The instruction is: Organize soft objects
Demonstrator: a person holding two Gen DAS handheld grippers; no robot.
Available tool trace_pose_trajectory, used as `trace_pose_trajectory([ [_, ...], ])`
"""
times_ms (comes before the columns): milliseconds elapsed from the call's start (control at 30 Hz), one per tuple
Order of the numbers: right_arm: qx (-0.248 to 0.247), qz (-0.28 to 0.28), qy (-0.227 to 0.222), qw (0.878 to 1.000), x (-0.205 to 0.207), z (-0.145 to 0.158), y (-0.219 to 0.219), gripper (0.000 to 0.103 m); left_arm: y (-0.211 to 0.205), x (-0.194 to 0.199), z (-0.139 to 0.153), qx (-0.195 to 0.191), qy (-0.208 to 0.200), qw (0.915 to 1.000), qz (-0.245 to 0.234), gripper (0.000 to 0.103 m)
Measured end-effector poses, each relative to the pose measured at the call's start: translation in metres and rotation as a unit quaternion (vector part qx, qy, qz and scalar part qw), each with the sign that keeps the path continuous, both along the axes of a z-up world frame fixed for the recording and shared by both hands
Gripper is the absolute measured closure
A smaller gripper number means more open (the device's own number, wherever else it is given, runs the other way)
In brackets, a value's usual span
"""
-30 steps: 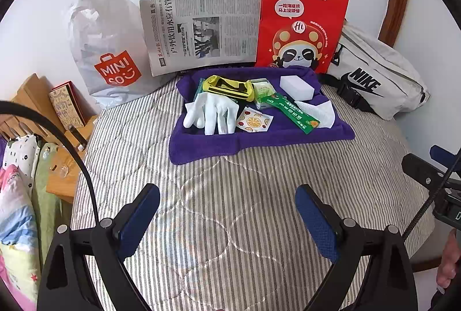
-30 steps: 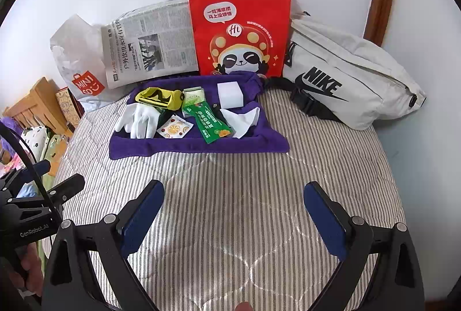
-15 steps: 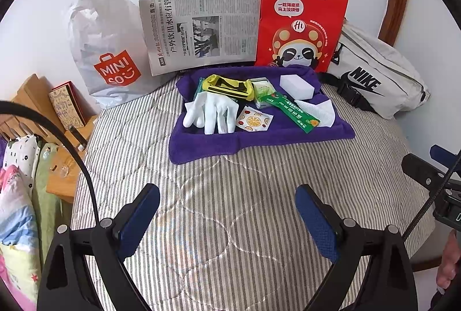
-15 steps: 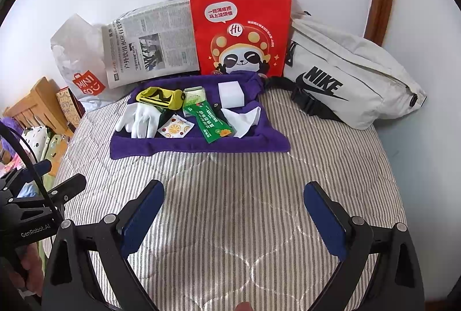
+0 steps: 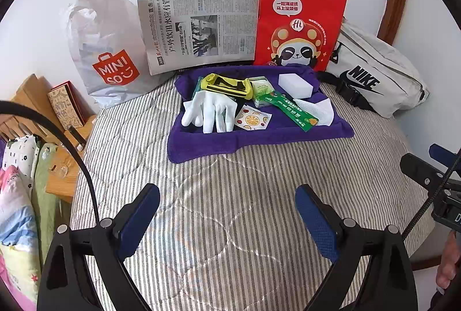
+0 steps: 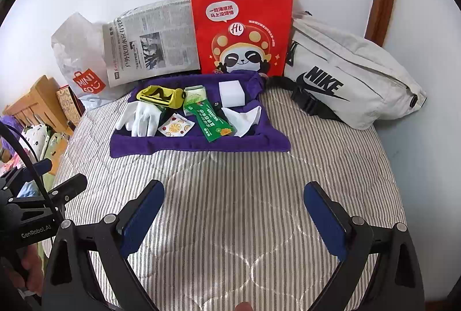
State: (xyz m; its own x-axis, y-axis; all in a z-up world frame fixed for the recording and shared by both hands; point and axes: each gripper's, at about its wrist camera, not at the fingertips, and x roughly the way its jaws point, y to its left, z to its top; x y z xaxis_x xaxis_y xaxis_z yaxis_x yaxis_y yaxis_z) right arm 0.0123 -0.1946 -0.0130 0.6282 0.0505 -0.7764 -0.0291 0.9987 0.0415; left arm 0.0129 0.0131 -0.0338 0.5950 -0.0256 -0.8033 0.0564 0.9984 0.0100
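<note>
Purple towelling (image 5: 201, 147) is lying spread on the striped quilt (image 5: 230, 210) and carrying the soft things: white gloves (image 5: 210, 109), a yellow-and-black pouch (image 5: 227, 86), a white sponge block (image 5: 295, 85), a green sachet (image 5: 294, 111), a citrus-print packet (image 5: 252, 121) and a white tissue (image 5: 317, 109). Behind it a newspaper (image 5: 198, 26), a red paper bag (image 5: 299, 23), a white plastic bag (image 5: 106, 46) and a grey waist bag (image 5: 374, 75) are leaning against the wall. The left gripper (image 5: 227, 221) and right gripper (image 6: 233, 217) are both hovering over the bare quilt, well short of the towel, their blue-padded jaws standing wide apart and holding nothing.
</note>
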Motion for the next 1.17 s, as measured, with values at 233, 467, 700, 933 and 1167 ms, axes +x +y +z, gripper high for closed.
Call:
trace_pose_trajectory([
  [233, 0.002, 0.000, 0.001, 1.000, 0.0013, -0.0007, -0.0002, 0.006, 0.0002, -0.0003, -0.0012, 0.000, 0.000, 1.0000, 0.001, 0.008],
  [467, 0.001, 0.002, 0.001, 1.000, 0.0014, -0.0008, 0.0004, 0.006, 0.0007, -0.0010, -0.0004, 0.001, -0.001, 1.0000, 0.002, 0.008],
  [700, 0.001, 0.002, 0.000, 1.000, 0.0007, -0.0008, 0.0008, 0.006, 0.0013, -0.0013, -0.0005, 0.001, -0.001, 1.0000, 0.004, 0.008],
  [933, 0.001, 0.003, 0.001, 1.000, 0.0007, -0.0015, 0.0015, 0.006, 0.0020, -0.0023, -0.0010, 0.002, -0.002, 1.0000, 0.004, 0.008],
  [1167, -0.001, 0.007, 0.006, 1.000, 0.0046, -0.0067, 0.0033, 0.006, 0.0028, 0.0024, 0.0029, 0.004, -0.013, 0.9999, 0.004, 0.008],
])
